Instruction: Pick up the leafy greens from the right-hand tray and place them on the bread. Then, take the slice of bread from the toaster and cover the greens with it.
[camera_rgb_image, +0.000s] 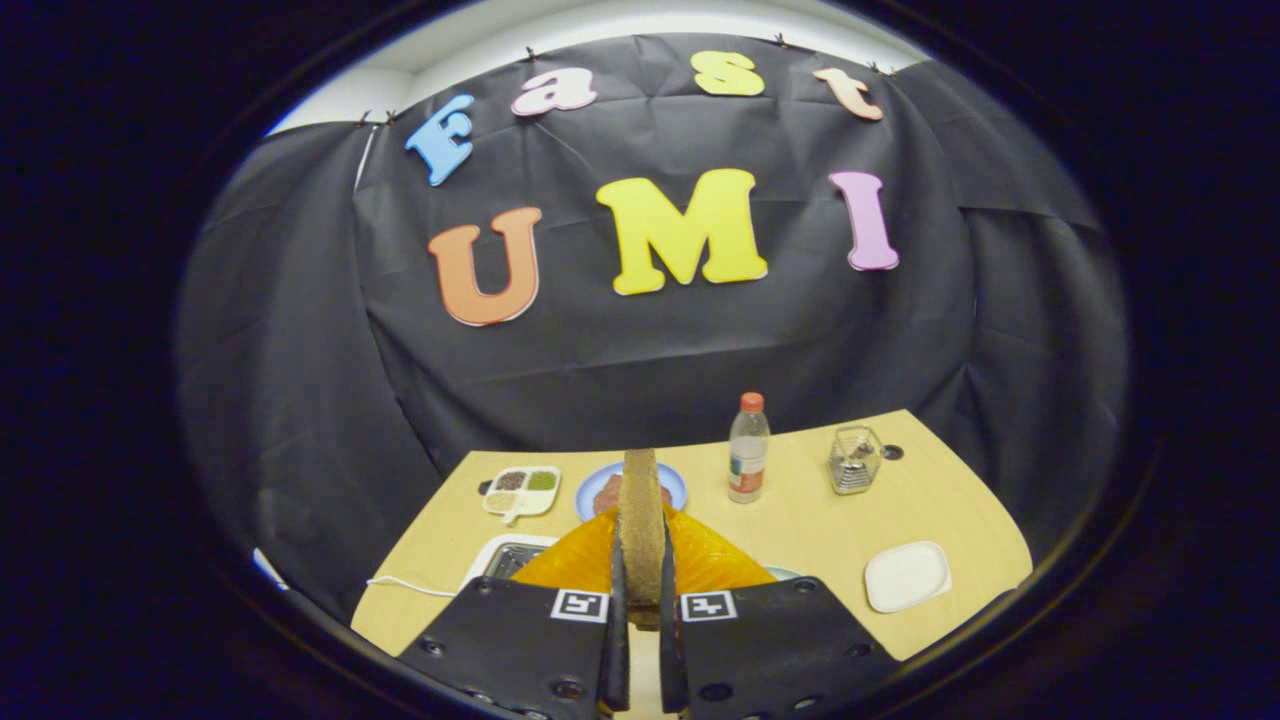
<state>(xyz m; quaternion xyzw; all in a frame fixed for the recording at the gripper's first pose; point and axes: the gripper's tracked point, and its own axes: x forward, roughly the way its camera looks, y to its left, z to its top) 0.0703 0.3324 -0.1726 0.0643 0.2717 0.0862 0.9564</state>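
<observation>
The slice of bread (641, 510) was held upright, edge-on, clamped between both fingers of the gripper (641, 600), above the table (800, 520).

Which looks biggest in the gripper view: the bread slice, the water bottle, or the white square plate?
1. Bread slice, clamped upright between the fingers; it sits nearest the camera, so it may only look biggest.
2 and 3. White square plate and water bottle look about alike; I can't rank them.
</observation>
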